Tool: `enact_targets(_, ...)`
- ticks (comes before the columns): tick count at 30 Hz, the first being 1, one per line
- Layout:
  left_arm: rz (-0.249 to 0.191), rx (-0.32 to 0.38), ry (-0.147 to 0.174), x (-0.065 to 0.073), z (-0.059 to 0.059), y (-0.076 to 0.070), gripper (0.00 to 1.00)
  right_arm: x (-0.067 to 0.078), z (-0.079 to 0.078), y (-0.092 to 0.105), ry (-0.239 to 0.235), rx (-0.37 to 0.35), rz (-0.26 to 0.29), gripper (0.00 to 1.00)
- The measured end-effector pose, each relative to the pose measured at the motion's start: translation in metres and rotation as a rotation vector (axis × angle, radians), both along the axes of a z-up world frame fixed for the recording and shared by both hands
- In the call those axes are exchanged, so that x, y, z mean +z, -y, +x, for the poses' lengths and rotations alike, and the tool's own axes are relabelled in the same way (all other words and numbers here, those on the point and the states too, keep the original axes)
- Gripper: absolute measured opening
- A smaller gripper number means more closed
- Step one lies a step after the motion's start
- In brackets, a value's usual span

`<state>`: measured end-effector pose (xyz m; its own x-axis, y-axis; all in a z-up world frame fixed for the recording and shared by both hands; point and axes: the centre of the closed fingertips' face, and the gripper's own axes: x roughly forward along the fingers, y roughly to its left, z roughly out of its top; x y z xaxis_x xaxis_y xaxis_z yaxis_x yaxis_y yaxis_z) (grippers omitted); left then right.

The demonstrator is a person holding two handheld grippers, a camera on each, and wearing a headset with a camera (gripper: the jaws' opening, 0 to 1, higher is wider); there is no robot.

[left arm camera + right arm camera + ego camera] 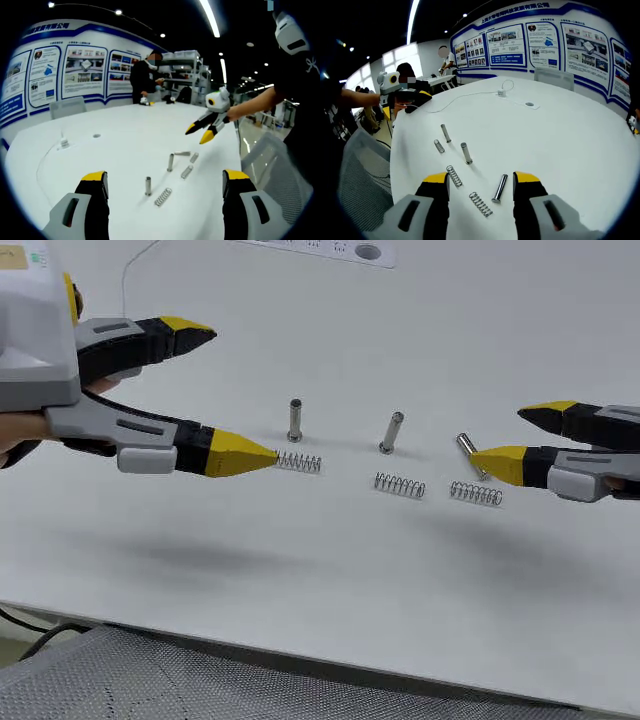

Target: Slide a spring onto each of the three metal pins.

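Observation:
Three metal pins stand in a row on the white table. The left pin is upright, the middle pin leans a little, and the right pin lies on its side. A spring lies in front of each: left spring, middle spring, right spring. My left gripper is open wide, its lower tip just left of the left spring. My right gripper is open, with the lying pin and a spring between its jaws and nothing held.
A white cable and small plug lie far back on the table, near a round grommet hole. A mesh chair sits below the table's near edge. A person stands at a bench behind.

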<state>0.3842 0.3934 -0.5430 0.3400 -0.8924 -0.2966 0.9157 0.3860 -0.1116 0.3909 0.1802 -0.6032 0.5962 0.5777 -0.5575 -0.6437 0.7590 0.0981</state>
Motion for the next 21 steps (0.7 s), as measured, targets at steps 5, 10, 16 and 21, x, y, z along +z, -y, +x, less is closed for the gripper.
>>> enact_targets(5,0.002,0.004,-0.001,-0.001,0.001,-0.001,0.97,-0.012,0.006,-0.001,-0.062,-0.044,0.018,0.41)
enact_targets(10,0.0,0.009,-0.008,-0.001,0.002,-0.001,0.97,-0.024,0.017,0.003,-0.078,-0.068,-0.012,0.35)
enact_targets(16,0.002,0.014,-0.016,-0.004,0.003,0.0,0.97,-0.042,0.027,0.002,-0.146,-0.099,-0.024,0.3)
enact_targets(21,-0.001,0.016,-0.018,-0.003,0.005,-0.001,0.97,-0.052,0.039,0.001,-0.168,-0.133,-0.038,0.28)
